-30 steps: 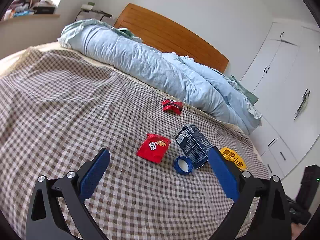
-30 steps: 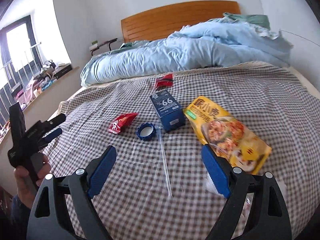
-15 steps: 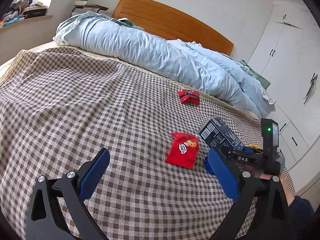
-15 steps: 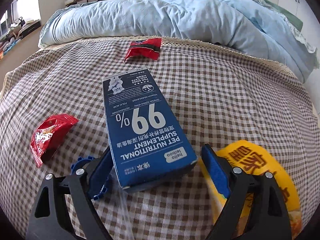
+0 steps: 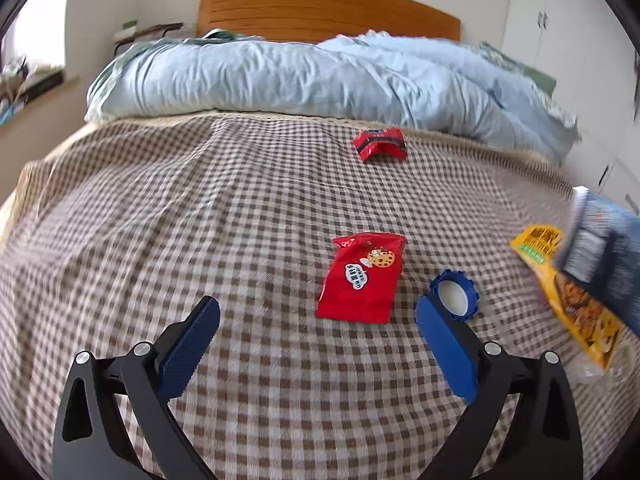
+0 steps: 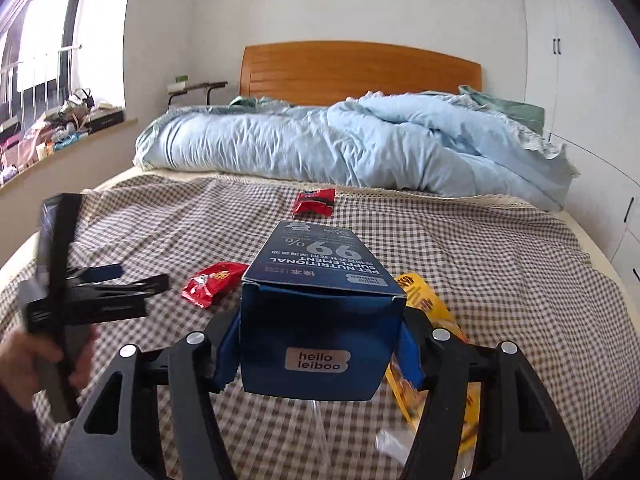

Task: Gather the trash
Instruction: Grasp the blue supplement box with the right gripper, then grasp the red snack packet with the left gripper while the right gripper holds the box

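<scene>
My right gripper has a dark blue pet supplement box between its pads. The jaws are closing, the pads press on both sides, and the box is lifted off the checked bedspread. In the left wrist view the same box is a blur at the right edge. My left gripper is open just above the bed, with a red cookie packet right in front of it. A blue cap lies at its right fingertip. A small red wrapper lies farther back. A yellow snack bag lies at the right.
A light blue duvet is heaped along the wooden headboard. A clear plastic strip lies under the box. A hand holds the left gripper at left. A cluttered window sill runs left, white wardrobes right.
My right gripper went in over the blue box, closed on it and lifted it off the bed. The left gripper rolled level and swung in low toward the red cookie packet and blue cap.
</scene>
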`<act>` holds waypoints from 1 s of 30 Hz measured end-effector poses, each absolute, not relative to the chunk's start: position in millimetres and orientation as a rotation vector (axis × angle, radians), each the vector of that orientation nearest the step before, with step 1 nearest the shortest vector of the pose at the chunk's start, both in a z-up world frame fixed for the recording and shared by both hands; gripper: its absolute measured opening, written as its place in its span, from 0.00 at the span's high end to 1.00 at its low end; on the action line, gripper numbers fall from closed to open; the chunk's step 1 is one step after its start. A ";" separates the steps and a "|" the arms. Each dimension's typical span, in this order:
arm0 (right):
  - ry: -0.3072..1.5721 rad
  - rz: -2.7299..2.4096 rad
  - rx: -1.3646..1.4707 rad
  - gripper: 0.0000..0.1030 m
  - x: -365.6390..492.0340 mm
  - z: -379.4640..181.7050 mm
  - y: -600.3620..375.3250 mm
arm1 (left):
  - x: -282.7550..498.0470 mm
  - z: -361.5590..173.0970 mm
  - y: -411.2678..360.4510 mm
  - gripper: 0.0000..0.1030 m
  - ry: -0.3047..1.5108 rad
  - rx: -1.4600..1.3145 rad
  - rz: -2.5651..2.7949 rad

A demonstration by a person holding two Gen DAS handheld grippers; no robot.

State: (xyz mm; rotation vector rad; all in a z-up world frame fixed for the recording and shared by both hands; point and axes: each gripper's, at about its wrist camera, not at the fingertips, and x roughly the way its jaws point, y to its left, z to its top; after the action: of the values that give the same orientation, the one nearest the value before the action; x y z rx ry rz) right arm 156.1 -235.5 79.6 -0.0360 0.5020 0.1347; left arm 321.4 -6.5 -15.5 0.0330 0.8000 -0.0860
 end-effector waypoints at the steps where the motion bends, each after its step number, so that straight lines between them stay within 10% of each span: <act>1: 0.498 0.132 -0.037 0.41 136.1 84.4 -241.7 | 327.4 -17.9 -19.4 0.09 0.797 0.124 -0.053; 8: 0.523 0.039 0.071 0.41 16.0 91.9 -312.1 | 365.2 -62.4 -37.2 0.17 0.965 0.087 -0.084; 12: 0.556 -0.059 0.075 0.41 -15.8 85.2 -338.0 | 362.9 -63.1 -27.5 0.50 0.936 -0.052 -0.197; 28: 0.467 -0.394 0.229 0.41 -188.4 86.9 -460.1 | 238.3 61.7 -46.5 0.63 0.672 -0.079 -0.410; 29: 0.466 -0.410 0.240 0.41 -197.2 84.6 -466.1 | 222.3 68.7 -52.2 0.67 0.653 -0.087 -0.447; 30: 0.463 -0.419 0.249 0.41 -204.7 82.9 -470.4 | 209.1 72.1 -58.3 0.98 0.647 -0.091 -0.483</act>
State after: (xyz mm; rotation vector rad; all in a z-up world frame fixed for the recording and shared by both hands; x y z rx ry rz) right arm -204.7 -470.4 82.9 0.2495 0.4631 -0.4192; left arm 209.1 -58.3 72.1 -0.0912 0.6465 -0.4833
